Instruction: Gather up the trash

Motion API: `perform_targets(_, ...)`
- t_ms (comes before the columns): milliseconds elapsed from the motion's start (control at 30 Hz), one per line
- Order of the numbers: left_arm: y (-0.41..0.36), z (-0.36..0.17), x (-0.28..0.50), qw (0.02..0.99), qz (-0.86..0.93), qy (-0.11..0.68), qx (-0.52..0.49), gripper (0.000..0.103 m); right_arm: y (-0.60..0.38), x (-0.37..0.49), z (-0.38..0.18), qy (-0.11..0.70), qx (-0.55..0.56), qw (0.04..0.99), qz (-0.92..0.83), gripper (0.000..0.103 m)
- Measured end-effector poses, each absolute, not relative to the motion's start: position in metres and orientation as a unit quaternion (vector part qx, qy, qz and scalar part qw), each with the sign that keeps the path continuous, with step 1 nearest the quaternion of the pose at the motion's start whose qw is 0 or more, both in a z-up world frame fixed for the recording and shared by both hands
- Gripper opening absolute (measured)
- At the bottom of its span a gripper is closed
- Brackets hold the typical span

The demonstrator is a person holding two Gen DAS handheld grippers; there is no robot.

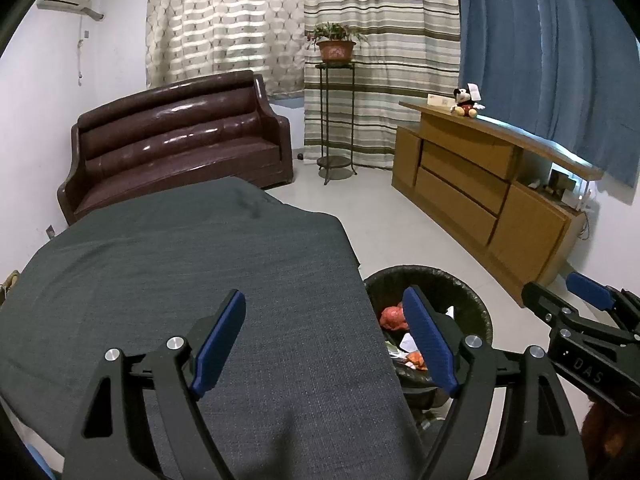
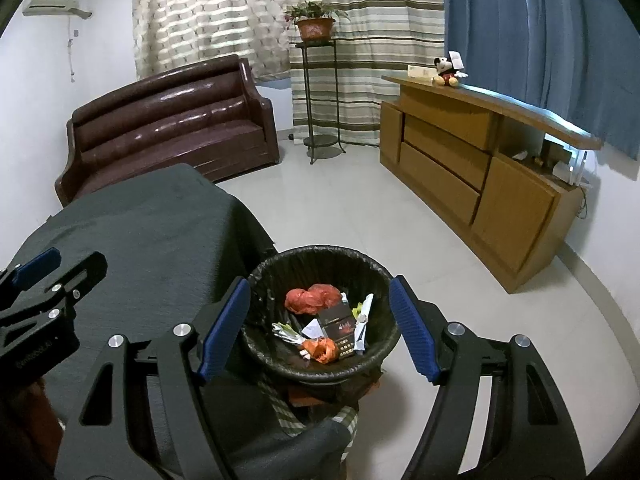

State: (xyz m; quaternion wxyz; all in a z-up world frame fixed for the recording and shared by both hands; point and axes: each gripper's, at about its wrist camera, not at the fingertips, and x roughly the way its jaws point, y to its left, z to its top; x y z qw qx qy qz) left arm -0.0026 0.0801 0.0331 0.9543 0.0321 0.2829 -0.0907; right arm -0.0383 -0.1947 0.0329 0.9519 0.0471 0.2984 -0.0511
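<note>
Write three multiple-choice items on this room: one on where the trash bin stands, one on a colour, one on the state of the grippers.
1. The trash bin stands
A. on the sofa
B. on the floor beside the grey-covered table
C. on the wooden cabinet

2. The curtain behind the wooden cabinet is
A. blue
B. red
C. black

3. The left gripper and right gripper are
A. both shut on trash
B. one holding a bag
C. both open and holding nothing

Answers:
1 B, the bin sits at the table's edge on the pale floor.
2 A, blue fabric hangs behind the cabinet.
3 C, each wrist view shows a wide gap with nothing between the pads.
</note>
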Motion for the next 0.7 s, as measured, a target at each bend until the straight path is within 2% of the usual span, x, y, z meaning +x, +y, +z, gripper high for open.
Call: perform_targets(700,0.0781,0.0321,-0.0036,0.954,-0.091,0.284,0.032,0.078,-0.194,-0.0385,0.0326,0.298,0.048,0.952,-0.052,0.071)
